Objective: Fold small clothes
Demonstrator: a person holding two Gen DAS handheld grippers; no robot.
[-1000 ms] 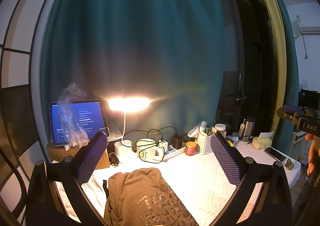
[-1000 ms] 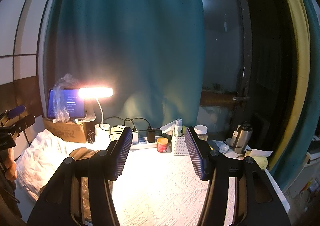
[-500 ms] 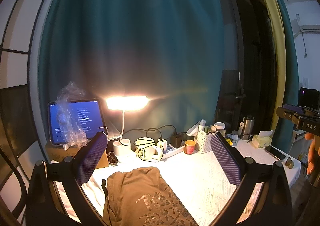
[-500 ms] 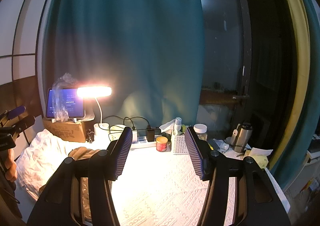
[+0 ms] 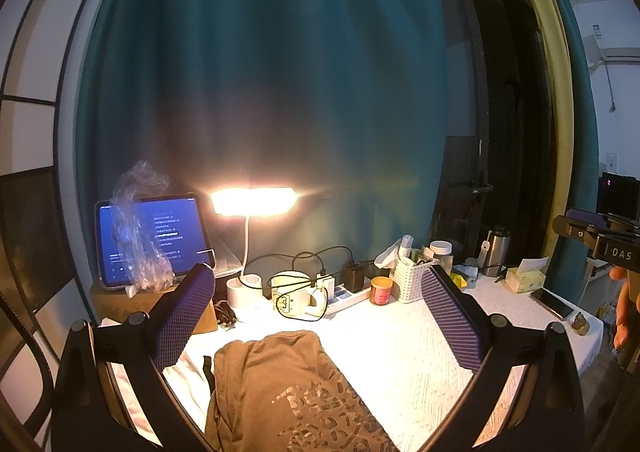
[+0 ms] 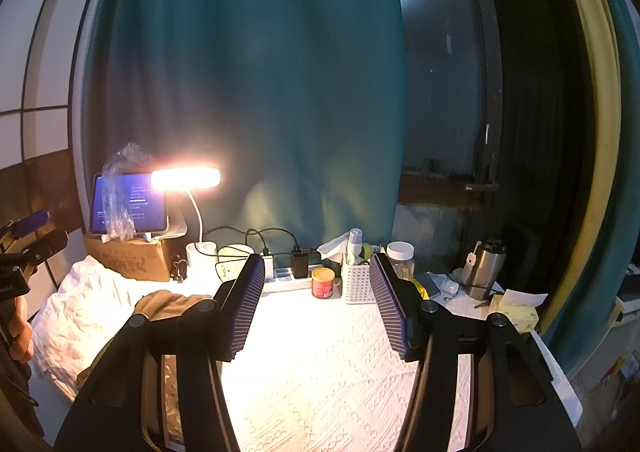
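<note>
Nothing has moved since a second ago: your left gripper (image 5: 320, 316) and right gripper (image 6: 318, 306) both hang above the white tablecloth (image 6: 340, 372) with jaws spread wide and nothing between them. The brown shirt (image 5: 280, 392) lies rumpled on the cloth in front of the desk lamp (image 5: 254, 202), directly below your left gripper's jaws.

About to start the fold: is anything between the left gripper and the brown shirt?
Nothing visible. The brown shirt lies on the white cloth directly below the open left gripper; the mug and other clutter sit farther back.
</note>
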